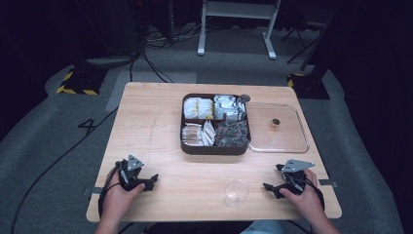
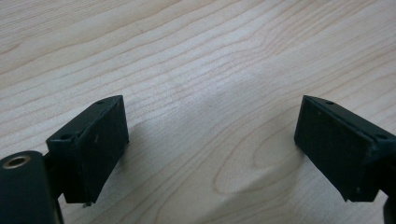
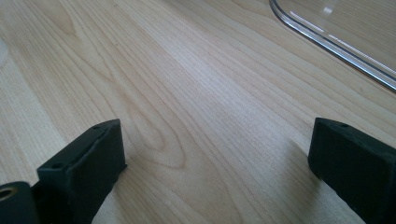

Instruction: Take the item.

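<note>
A dark four-compartment tray [image 1: 215,147] of wrapped packets stands at the middle back of the wooden table [image 1: 156,122]. Beside it on the right lies a clear flat lid [image 1: 287,144] with a small brown knob [image 1: 275,125]. A clear plastic cup [image 1: 236,192] stands near the front edge. My left gripper [image 1: 152,181] rests on the table at the front left, jaws wide apart over bare wood [image 2: 210,140]. At the front right my right gripper [image 1: 271,188] rests on the table too, open, with nothing between its jaws; the lid's rim [image 3: 327,44] crosses the top right corner of its view.
The cup stands between the two grippers, closer to the right one. Black cables run over the grey floor on the left [image 1: 53,165]. A white stand [image 1: 238,24] is behind the table, and yellow-black striped bases [image 1: 80,83] sit at the table's far corners.
</note>
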Demonstrator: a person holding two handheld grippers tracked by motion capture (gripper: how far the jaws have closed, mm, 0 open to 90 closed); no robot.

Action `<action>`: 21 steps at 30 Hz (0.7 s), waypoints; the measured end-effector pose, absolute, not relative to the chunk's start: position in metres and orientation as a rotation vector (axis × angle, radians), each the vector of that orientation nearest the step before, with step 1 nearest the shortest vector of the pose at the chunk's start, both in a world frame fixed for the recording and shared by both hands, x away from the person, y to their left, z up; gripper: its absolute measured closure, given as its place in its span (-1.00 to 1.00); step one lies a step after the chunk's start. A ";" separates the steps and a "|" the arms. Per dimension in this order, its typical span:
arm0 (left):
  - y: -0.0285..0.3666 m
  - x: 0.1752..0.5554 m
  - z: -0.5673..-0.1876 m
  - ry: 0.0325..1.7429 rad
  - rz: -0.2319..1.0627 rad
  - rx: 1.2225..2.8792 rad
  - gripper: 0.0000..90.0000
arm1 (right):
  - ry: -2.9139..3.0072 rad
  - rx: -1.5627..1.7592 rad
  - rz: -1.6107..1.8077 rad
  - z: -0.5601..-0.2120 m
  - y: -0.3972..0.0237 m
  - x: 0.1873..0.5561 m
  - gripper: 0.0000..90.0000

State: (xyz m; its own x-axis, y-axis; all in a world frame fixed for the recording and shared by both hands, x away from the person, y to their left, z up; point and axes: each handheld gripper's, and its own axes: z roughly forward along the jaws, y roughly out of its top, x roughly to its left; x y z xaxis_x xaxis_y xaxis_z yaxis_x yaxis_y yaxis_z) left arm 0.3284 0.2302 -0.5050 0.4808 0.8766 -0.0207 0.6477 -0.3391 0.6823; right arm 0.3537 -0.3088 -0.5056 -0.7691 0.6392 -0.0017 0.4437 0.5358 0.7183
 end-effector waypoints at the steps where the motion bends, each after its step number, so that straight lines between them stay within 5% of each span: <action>1: 0.230 0.328 -0.505 1.257 0.470 2.096 -0.78 | 2.512 0.906 1.063 -0.506 -0.309 0.354 -0.91; 4: 0.229 0.328 -0.505 1.265 0.477 2.088 -0.75 | 2.511 0.906 1.063 -0.506 -0.309 0.354 -0.91; 11: 0.221 0.326 -0.497 1.254 0.480 2.127 -0.35 | 2.505 0.910 1.060 -0.506 -0.309 0.352 -0.89; 21: 0.199 0.319 -0.466 1.254 0.483 2.091 -0.37 | 2.498 0.912 1.061 -0.505 -0.309 0.350 -0.87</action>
State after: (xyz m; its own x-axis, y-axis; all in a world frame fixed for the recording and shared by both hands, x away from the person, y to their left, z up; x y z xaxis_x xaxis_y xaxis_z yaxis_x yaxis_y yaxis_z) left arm 0.3188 0.1988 -0.4660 0.4760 0.8793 -0.0151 0.6424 -0.3359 0.6888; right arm 0.3503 -0.3093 -0.5054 -0.7623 0.6472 -0.0082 0.4433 0.5313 0.7219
